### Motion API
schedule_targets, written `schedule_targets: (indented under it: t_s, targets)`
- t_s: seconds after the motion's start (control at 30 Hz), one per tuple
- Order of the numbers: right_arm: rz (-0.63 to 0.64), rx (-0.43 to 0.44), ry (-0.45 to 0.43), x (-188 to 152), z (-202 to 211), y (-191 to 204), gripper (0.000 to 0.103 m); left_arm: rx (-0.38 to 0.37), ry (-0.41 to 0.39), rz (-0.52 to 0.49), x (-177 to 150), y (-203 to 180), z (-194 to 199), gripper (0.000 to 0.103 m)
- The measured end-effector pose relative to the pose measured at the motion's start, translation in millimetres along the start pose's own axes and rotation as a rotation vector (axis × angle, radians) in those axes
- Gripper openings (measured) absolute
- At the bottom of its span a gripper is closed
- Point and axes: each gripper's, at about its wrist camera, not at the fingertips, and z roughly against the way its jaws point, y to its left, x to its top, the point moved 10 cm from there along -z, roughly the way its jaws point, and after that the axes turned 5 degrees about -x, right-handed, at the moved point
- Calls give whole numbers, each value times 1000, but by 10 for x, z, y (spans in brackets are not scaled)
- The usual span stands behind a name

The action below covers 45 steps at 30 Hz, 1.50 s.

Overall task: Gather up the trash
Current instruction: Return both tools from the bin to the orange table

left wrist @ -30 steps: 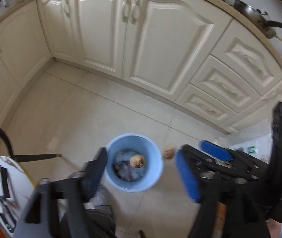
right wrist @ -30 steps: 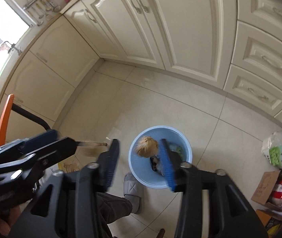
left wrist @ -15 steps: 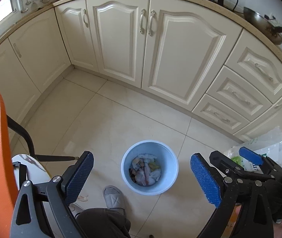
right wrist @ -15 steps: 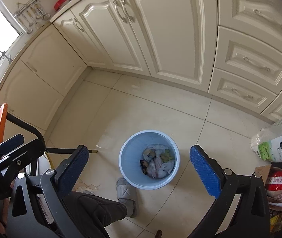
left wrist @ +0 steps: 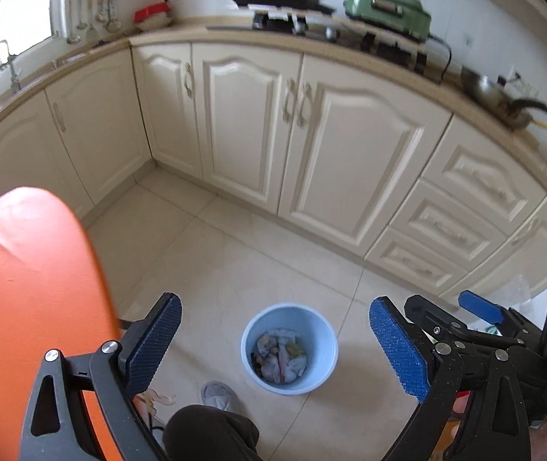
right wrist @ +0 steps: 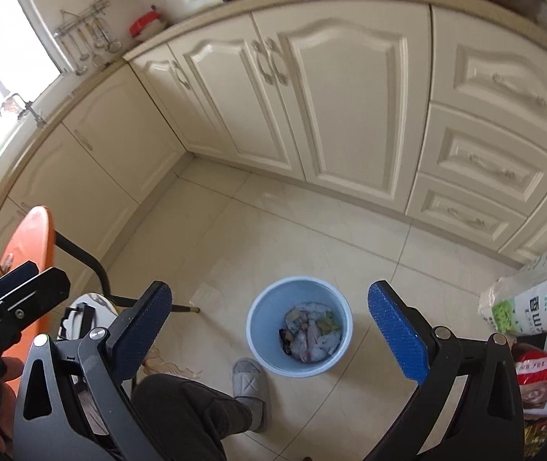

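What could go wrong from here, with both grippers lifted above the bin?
The left gripper sits close to the orange chair back; a swing could clip it. The grey slipper rests right beside the blue bin, so a step may tip it. Both grippers stand near each other and might collide.

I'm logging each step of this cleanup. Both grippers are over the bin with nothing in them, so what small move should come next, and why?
Probably swing away to look for more trash: the left gripper and right gripper hang open and empty above the blue bin, which already holds crumpled wrappers.
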Motion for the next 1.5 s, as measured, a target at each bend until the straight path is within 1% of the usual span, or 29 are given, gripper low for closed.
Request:
schedule_targets:
  t_s: [0.23, 0.47, 0.57, 0.6, 0.7, 0.8, 0.87, 0.9, 1.0, 1.03, 1.13, 1.2, 1.3, 1.37, 1.4, 1.47, 1.5]
  targets:
    - [68, 45, -82, 191, 425, 545, 103, 12, -129, 48, -108, 321, 910, 98]
    - [145, 111, -146, 272, 801, 1157, 103, 60, -254, 107, -377, 636, 1838, 101]
    - [176, 137, -168, 291, 936, 1413, 103, 86, -299, 133, -536, 735, 2201, 101]
    - [191, 154, -178, 293, 1005, 1551, 103, 97, -313, 141, -592, 772, 2323, 101]
    - [223, 190, -201, 289, 1142, 1820, 103, 139, -357, 168, -772, 895, 2682, 102]
    - [266, 237, -224, 245, 1294, 2213, 103, 185, -397, 204, -975, 1033, 3054, 102]
    - [290, 264, -234, 211, 1368, 2407, 103, 214, -423, 229, -1120, 1120, 3300, 102]
    - [307, 281, -239, 183, 1414, 2529, 103, 221, -431, 238, -1191, 1127, 3384, 102]
    - [361, 331, -253, 99, 1553, 2927, 103, 278, -453, 259, -1443, 1220, 3682, 102]
    - [383, 353, -259, 59, 1611, 3096, 103, 293, -460, 274, -1532, 1255, 3783, 102]
    - [429, 393, -272, -38, 1724, 3425, 103, 328, -479, 327, -1821, 1368, 4079, 102]
    - [461, 419, -279, -118, 1804, 3654, 103, 348, -485, 345, -1920, 1367, 4179, 102]
    - [500, 449, -290, -223, 1887, 3912, 103, 382, -492, 372, -2177, 1437, 4404, 102]
    - [519, 466, -293, -309, 1938, 4018, 103, 399, -497, 392, -2284, 1487, 4504, 102]
    - [534, 474, -296, -342, 1952, 4105, 103, 407, -497, 398, -2294, 1515, 4520, 102]
    - [556, 483, -302, -405, 1967, 4224, 103, 430, -494, 411, -2417, 1557, 4596, 102]
    - [566, 488, -302, -433, 1967, 4275, 103, 439, -491, 416, -2406, 1576, 4557, 102]
